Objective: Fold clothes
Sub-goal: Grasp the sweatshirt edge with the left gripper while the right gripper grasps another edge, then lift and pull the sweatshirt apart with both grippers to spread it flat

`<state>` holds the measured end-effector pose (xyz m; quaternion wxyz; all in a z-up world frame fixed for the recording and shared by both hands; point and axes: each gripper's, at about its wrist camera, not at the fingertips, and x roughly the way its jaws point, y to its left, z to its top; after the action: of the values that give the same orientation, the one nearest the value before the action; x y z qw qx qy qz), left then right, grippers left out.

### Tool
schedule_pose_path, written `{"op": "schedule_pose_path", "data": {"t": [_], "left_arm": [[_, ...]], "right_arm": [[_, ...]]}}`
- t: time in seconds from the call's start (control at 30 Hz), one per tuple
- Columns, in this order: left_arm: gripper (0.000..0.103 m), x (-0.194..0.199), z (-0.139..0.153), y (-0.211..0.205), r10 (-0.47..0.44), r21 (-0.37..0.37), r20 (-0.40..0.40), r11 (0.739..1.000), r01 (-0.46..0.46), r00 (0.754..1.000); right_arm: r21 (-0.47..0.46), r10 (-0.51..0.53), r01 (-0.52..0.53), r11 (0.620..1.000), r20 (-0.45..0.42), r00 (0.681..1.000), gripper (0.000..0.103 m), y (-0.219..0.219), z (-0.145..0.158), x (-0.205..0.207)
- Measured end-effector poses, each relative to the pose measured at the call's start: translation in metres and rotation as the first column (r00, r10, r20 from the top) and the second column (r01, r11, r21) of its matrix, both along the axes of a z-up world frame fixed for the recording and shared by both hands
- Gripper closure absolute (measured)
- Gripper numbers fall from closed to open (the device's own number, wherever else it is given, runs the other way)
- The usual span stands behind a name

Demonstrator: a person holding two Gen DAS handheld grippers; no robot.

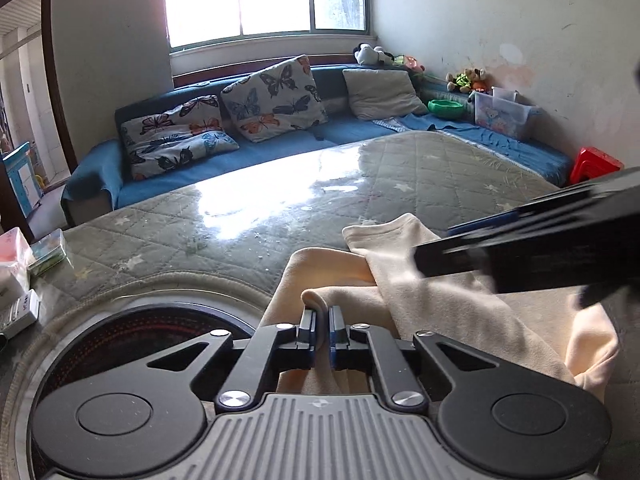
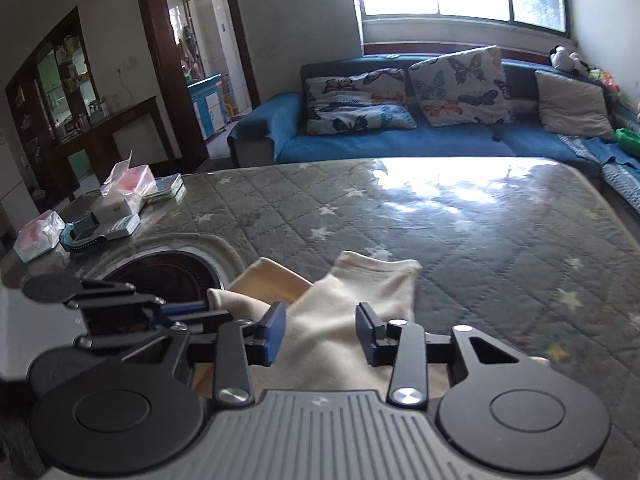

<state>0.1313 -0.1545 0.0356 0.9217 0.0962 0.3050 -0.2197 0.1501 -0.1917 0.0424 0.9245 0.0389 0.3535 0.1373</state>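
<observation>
Left wrist view: my left gripper (image 1: 320, 326), low centre of the frame, has its jaws closed to a narrow slit on a rolled edge of the cream garment (image 1: 420, 292), which spreads from the centre to the lower right over the quilted table cover (image 1: 280, 208). My right gripper (image 1: 520, 248) cuts in from the right edge as a dark blur above the cloth; from here I cannot tell how its jaws stand. A round dark cooktop (image 1: 132, 328) sits set into the table at lower left, just beside the fabric.

Right wrist view: my right gripper (image 2: 320, 330) stands wide open at lower centre, holding nothing, its blue pads (image 2: 274, 330) on either side of the garment's upper layer, hovering over it (contact I cannot confirm). The left gripper (image 2: 196, 308) shows at left, clamped on a fold of the cloth. The garment's cuffed end (image 2: 376, 266) lies toward the middle of the frame.

The fabric looks light, soft and limp, likely to sag and slide rather than hold a crease. I judge the firmest hold is a hemmed edge or the cuff, not a single loose layer.
</observation>
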Motion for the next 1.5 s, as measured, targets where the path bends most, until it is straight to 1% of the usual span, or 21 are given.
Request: {"op": "schedule_pose_path", "data": {"t": [0.07,0.1,0.2,0.23,0.27,0.33,0.4,0.5,0.53,0.6,0.63,0.7,0.77,0.87,0.93,0.97,1.17,1.23,1.33,1.4,1.5], "left_arm": [[0.096,0.000,0.001,0.001,-0.004,-0.003,0.003,1.000,0.004,1.000],[0.092,-0.001,0.002,0.002,-0.006,-0.002,0.007,1.000,0.006,1.000],[0.091,-0.003,0.004,0.005,-0.006,0.007,0.024,1.000,0.006,1.000],[0.088,-0.002,0.005,0.007,-0.001,0.007,0.027,1.000,0.001,1.000],[0.083,-0.002,0.006,0.009,0.006,0.007,0.028,1.000,-0.006,1.000],[0.060,0.000,0.006,0.010,0.016,-0.002,0.033,1.000,-0.016,0.999],[0.057,0.003,0.005,0.009,0.004,-0.005,0.027,1.000,-0.004,1.000],[0.059,0.008,0.001,0.004,-0.024,-0.001,0.017,1.000,0.024,1.000],[0.071,0.009,0.000,0.002,-0.037,0.002,0.016,0.999,0.037,0.999],[0.088,0.012,-0.004,0.000,-0.048,-0.003,-0.004,0.999,0.048,0.999],[0.089,0.011,-0.004,0.000,-0.048,-0.006,-0.002,0.999,0.048,0.999],[0.096,0.009,-0.004,0.000,-0.045,-0.012,0.010,0.999,0.045,0.999],[0.097,0.006,-0.003,0.000,-0.045,-0.014,0.021,0.999,0.045,0.999],[0.098,0.001,0.000,0.000,-0.037,-0.006,0.037,0.999,0.037,0.999],[0.098,-0.001,0.002,0.003,-0.016,-0.014,0.042,1.000,0.017,0.999],[0.098,-0.003,0.004,0.006,-0.003,-0.023,0.043,1.000,0.004,0.999],[0.098,-0.022,0.025,0.033,0.101,-0.088,0.076,0.992,-0.094,0.992],[0.098,-0.031,0.034,0.048,0.151,-0.121,0.084,0.983,-0.140,0.985],[0.098,-0.049,0.046,0.075,0.227,-0.168,0.096,0.963,-0.209,0.969],[0.098,-0.063,0.051,0.096,0.281,-0.193,0.096,0.946,-0.259,0.955],[0.098,-0.084,0.056,0.132,0.367,-0.228,0.070,0.911,-0.344,0.928]], "right_arm": [[-0.006,0.015,-0.015,1.000,-0.017,1.000,0.067,0.011,-0.005,0.011],[-0.016,0.018,-0.018,1.000,-0.022,1.000,0.067,0.015,-0.007,0.014],[-0.057,0.011,-0.013,0.998,-0.039,0.999,0.068,0.026,-0.017,0.026],[-0.065,0.006,-0.009,0.998,-0.044,0.999,0.069,0.027,-0.019,0.028],[-0.077,0.000,-0.004,0.997,-0.050,0.999,0.072,0.027,-0.021,0.031],[-0.097,-0.006,0.000,0.995,-0.068,0.998,0.076,0.027,-0.026,0.035],[-0.103,-0.004,-0.003,0.995,-0.072,0.997,0.086,0.025,-0.027,0.034],[-0.114,-0.004,-0.004,0.994,-0.071,0.997,0.094,0.024,-0.026,0.033],[-0.116,-0.005,-0.004,0.993,-0.071,0.997,0.094,0.024,-0.026,0.033],[-0.122,-0.005,-0.004,0.993,-0.071,0.997,0.095,0.023,-0.025,0.033],[-0.119,-0.005,-0.004,0.993,-0.074,0.997,0.095,0.023,-0.025,0.034],[-0.100,-0.003,-0.006,0.995,-0.085,0.996,0.094,0.023,-0.026,0.036],[-0.101,0.000,-0.009,0.995,-0.091,0.996,0.091,0.025,-0.028,0.038],[-0.104,0.001,-0.011,0.995,-0.092,0.996,0.092,0.026,-0.029,0.038],[-0.110,-0.010,0.002,0.994,-0.067,0.998,0.099,0.023,-0.025,0.032],[-0.112,-0.015,0.009,0.994,-0.055,0.998,0.100,0.021,-0.024,0.029],[-0.076,-0.082,0.085,0.993,0.050,0.995,0.101,-0.013,0.006,-0.012],[-0.057,-0.121,0.127,0.990,0.092,0.988,0.101,-0.034,0.019,-0.036],[-0.041,-0.179,0.185,0.982,0.131,0.975,0.101,-0.060,0.030,-0.070],[-0.034,-0.224,0.232,0.972,0.156,0.962,0.101,-0.080,0.036,-0.096],[-0.038,-0.282,0.293,0.955,0.177,0.943,0.101,-0.103,0.039,-0.127]]}}
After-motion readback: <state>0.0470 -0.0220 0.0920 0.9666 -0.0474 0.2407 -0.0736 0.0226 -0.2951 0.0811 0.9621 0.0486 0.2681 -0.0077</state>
